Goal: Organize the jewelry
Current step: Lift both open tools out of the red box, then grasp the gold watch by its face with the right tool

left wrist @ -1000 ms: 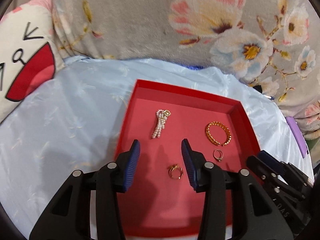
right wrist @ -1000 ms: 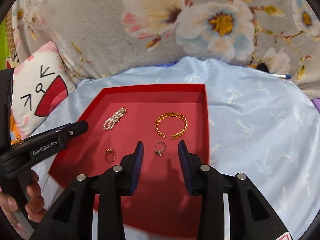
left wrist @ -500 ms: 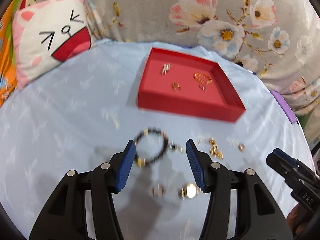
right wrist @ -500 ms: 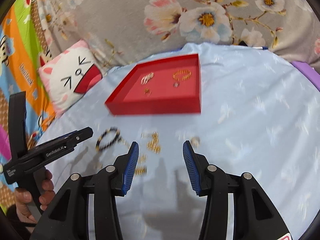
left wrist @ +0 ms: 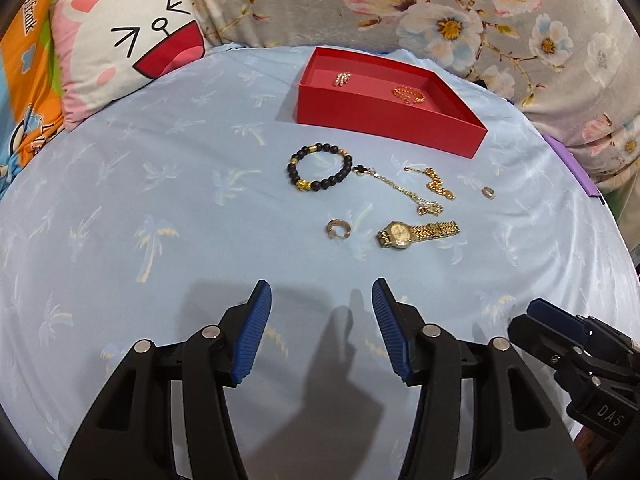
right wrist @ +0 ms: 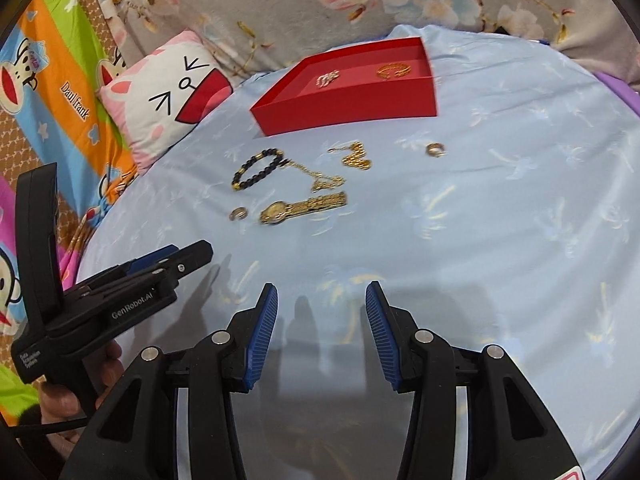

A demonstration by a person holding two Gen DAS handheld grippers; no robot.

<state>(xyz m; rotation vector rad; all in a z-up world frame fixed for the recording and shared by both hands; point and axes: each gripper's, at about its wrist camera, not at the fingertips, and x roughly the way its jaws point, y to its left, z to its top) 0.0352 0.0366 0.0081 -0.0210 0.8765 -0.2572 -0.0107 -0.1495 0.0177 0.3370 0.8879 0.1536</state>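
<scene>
Black left gripper [right wrist: 192,258] – "GenRobot.AI" lettering.

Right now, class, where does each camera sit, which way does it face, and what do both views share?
Left wrist: on the left gripper, facing down across the blue sheet; own open jaws and the right gripper show.
Right wrist: on the right gripper, same heading; own open jaws, left gripper, hand.
Shared: red tray, watch, bead bracelet.
</scene>
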